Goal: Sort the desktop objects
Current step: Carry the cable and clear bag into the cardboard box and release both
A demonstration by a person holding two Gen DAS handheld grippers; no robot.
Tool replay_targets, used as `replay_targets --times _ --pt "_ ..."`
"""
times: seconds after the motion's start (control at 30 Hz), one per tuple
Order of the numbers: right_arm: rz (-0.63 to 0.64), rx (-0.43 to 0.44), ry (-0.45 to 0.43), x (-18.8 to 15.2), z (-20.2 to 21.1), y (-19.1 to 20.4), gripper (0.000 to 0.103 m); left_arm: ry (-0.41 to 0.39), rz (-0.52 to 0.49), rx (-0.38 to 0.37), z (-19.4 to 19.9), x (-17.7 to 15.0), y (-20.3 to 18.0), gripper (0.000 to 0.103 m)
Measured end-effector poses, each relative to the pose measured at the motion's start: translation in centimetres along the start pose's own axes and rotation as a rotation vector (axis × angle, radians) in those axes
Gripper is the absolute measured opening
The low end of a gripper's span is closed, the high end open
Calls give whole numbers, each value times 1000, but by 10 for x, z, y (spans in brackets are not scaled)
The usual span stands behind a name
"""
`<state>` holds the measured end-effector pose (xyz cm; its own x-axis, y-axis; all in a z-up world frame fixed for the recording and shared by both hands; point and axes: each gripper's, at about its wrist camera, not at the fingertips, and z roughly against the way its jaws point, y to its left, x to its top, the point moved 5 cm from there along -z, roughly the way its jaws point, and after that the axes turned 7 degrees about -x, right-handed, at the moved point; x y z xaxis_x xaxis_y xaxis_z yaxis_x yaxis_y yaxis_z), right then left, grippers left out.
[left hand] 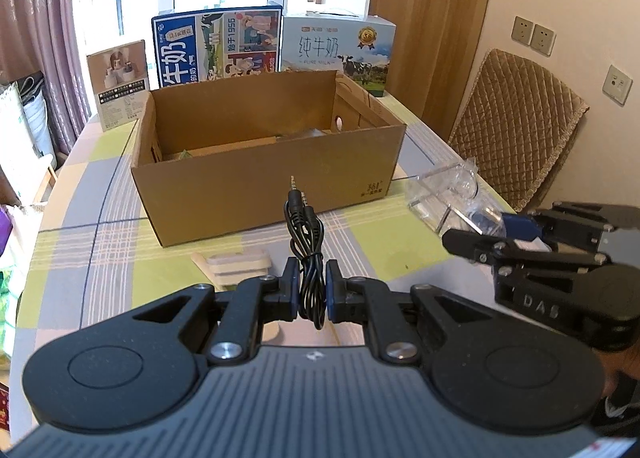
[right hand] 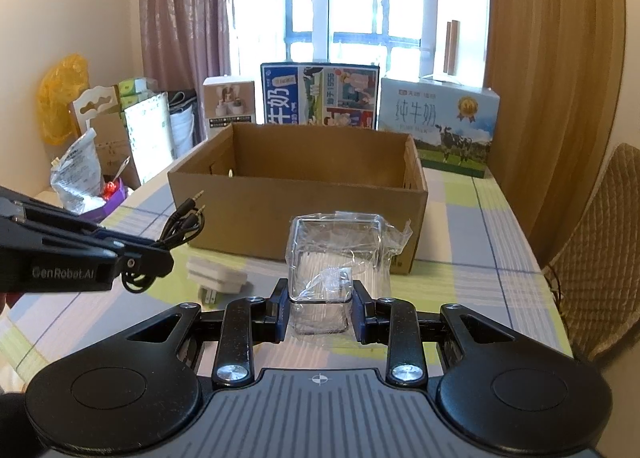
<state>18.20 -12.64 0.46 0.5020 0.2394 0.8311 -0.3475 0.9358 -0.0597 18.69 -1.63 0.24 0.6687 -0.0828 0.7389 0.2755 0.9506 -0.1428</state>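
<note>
My left gripper (left hand: 312, 290) is shut on a coiled black audio cable (left hand: 306, 242), whose two jack plugs stick up toward the open cardboard box (left hand: 264, 182). In the right wrist view that cable (right hand: 180, 226) hangs off the left gripper (right hand: 140, 254) above the table. My right gripper (right hand: 320, 312) is shut on a clear plastic box (right hand: 334, 258) wrapped in loose film, held just in front of the cardboard box (right hand: 296, 210). The same clear plastic box (left hand: 444, 194) shows at the right of the left wrist view, with the right gripper (left hand: 488, 236) on it. A white plug adapter (right hand: 216, 278) lies on the tablecloth.
Two milk cartons (left hand: 216, 46) (left hand: 340, 50) and a small product box (left hand: 118, 82) stand behind the cardboard box. A quilted chair (left hand: 516, 130) is at the table's right side. Bags and packages (right hand: 80, 174) crowd the left beyond the table edge. The checked tablecloth (left hand: 100, 226) covers the table.
</note>
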Motion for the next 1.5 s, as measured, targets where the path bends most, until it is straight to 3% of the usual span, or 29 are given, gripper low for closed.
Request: replay_targets --times 0.37,0.83,1.5 --pt "26 26 -58 59 -33 0 28 -30 -27 12 -20 41 23 9" --pt "41 63 -45 105 -103 2 28 -58 -58 41 -60 107 67 9" --pt "51 74 -23 127 -164 6 28 -41 -41 35 -112 122 103 9"
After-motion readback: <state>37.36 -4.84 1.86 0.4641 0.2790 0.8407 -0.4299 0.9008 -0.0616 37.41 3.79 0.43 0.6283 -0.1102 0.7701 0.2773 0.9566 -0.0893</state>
